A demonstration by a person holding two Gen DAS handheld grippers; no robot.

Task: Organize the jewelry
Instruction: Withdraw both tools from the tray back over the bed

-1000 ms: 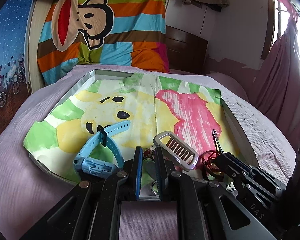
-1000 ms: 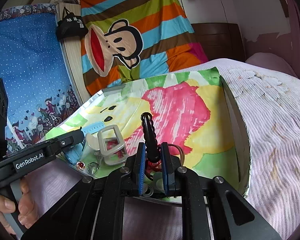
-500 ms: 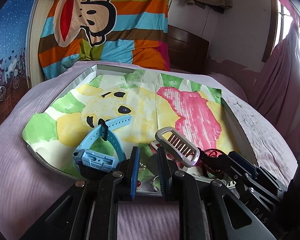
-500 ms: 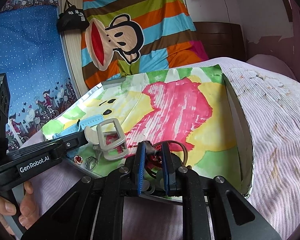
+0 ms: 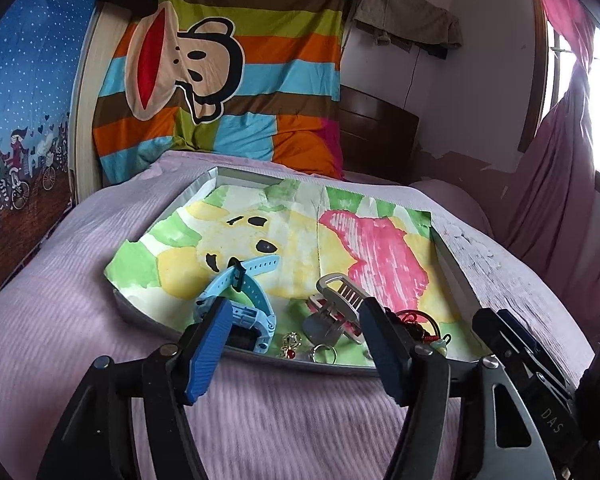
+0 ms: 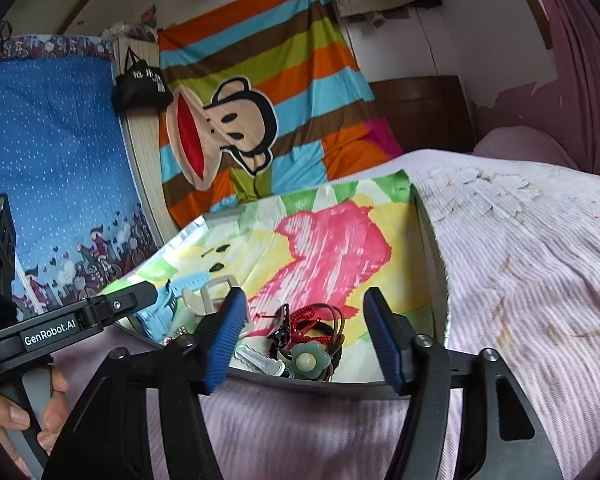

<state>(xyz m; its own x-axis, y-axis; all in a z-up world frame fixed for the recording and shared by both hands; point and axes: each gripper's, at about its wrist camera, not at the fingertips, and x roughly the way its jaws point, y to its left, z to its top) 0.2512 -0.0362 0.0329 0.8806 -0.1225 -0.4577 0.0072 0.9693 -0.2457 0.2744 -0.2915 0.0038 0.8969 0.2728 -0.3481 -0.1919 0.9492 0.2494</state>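
Note:
A shallow tray (image 5: 168,322) lined with painted paper lies on the bed. At its near edge lie a blue watch (image 5: 244,308), a silver comb clip (image 5: 340,292), a small red-stone brooch (image 5: 290,344), a ring (image 5: 324,356) and a red cord bracelet (image 5: 414,318). My left gripper (image 5: 294,344) is open and empty just in front of them. In the right wrist view my right gripper (image 6: 304,332) is open and empty over the red cord bracelet (image 6: 312,316), a green flower piece (image 6: 308,360) and a white hair clip (image 6: 258,360).
The tray (image 6: 432,248) sits on a pink ribbed bedspread (image 5: 40,320). A striped monkey blanket (image 5: 220,72) lies at the headboard. The left gripper's body (image 6: 72,316) shows at the left of the right wrist view, the right gripper's body (image 5: 520,352) at the right of the left one.
Both grippers have opened wide and pulled back from the tray. The right one let go of the dark hair clip, which now lies among the bracelets.

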